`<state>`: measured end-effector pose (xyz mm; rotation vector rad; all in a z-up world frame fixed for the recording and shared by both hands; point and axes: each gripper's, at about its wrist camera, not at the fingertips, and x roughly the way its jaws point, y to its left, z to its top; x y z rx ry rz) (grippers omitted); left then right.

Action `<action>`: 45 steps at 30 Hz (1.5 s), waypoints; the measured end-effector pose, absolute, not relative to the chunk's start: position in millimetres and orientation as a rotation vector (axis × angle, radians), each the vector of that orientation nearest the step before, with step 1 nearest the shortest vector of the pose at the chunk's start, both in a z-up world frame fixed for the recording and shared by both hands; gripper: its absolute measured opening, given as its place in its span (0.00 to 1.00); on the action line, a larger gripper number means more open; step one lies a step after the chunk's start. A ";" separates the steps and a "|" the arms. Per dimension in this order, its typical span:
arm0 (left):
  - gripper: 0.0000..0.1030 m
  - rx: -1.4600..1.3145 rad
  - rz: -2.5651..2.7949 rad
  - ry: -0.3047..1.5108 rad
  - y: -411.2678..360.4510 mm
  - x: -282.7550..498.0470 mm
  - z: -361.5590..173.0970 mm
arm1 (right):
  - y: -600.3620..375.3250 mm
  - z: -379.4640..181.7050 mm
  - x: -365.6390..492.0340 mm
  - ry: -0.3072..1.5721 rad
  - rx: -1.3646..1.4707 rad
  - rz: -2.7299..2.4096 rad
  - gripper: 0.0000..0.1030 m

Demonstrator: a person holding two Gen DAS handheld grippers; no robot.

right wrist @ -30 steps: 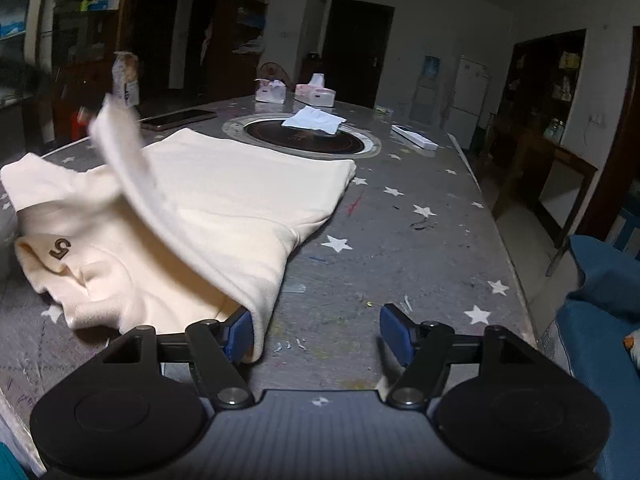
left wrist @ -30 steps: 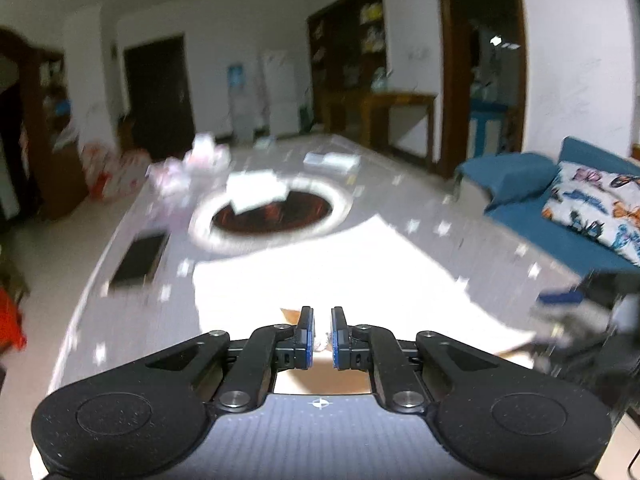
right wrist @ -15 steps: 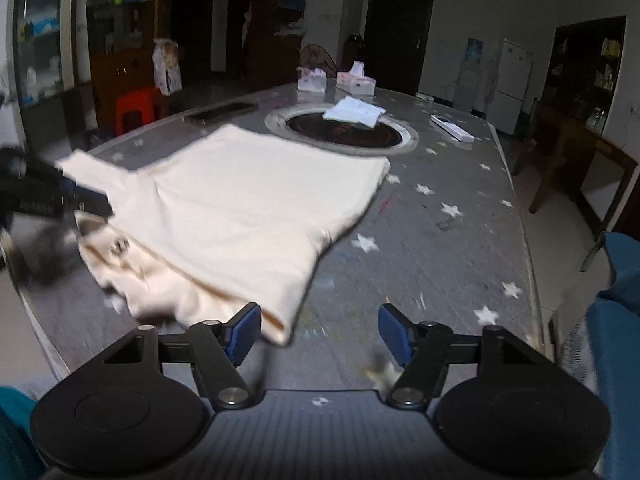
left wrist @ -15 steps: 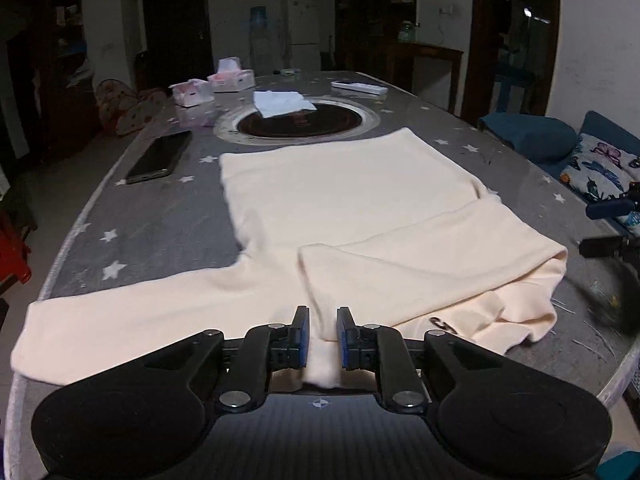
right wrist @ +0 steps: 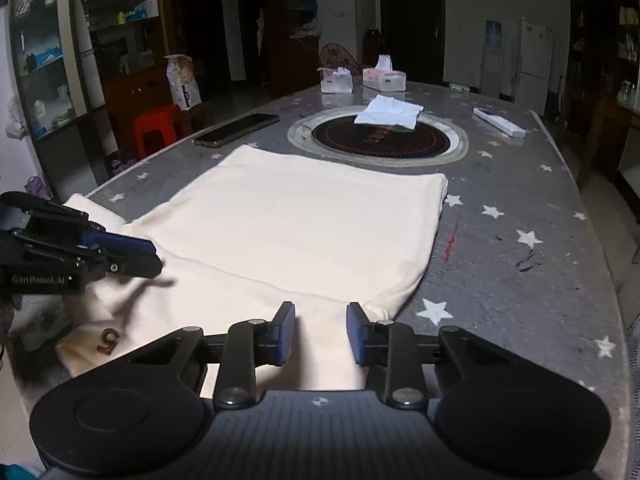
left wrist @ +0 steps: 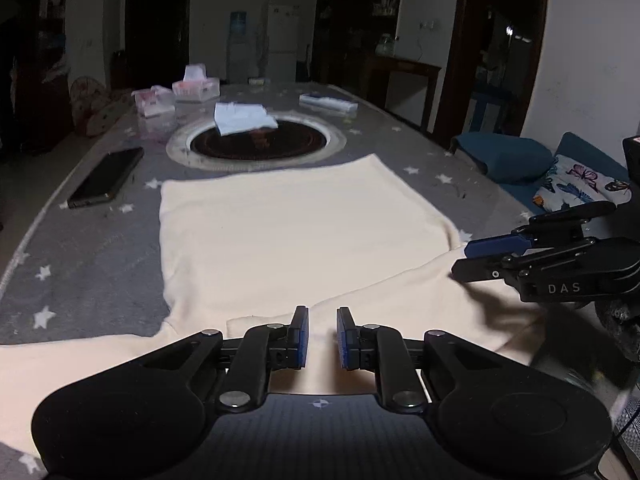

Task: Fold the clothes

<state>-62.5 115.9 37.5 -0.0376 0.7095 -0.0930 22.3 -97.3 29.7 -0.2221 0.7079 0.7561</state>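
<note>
Since a moment earlier, the right-hand sleeve that had hung lifted in the air had come down and now lay folded across the cream long-sleeved top [right wrist: 304, 224], and both tools had dropped low to the cloth. Closest in, the left gripper [left wrist: 322, 336] sat just above the near hem, its blue pads a narrow gap apart with fabric running beneath and between them; whether they pinched the cloth could not be told. The right gripper [right wrist: 321, 332] had just been closing its jaws, which stood apart over the folded sleeve edge, pads not pressing on it. A dark "5" mark [right wrist: 109, 339] showed on the garment's near corner. The top lay flat on the grey star-patterned desk [right wrist: 520, 216], its other sleeve stretched out to the left in the left wrist view. Farther on, a dark phone [left wrist: 107, 182] rested on the desk beside the top. Beyond that, a round inset hob [right wrist: 378, 138] carried a folded white cloth [right wrist: 390, 111]. At the far end stood two tissue boxes [right wrist: 383, 78], and a white remote [right wrist: 499, 121] lay off to the right.
</note>
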 end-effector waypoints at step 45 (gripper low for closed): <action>0.10 -0.377 0.706 0.592 315.5 -157.5 24.9 | -81.4 55.9 -40.3 0.613 -0.235 0.845 0.41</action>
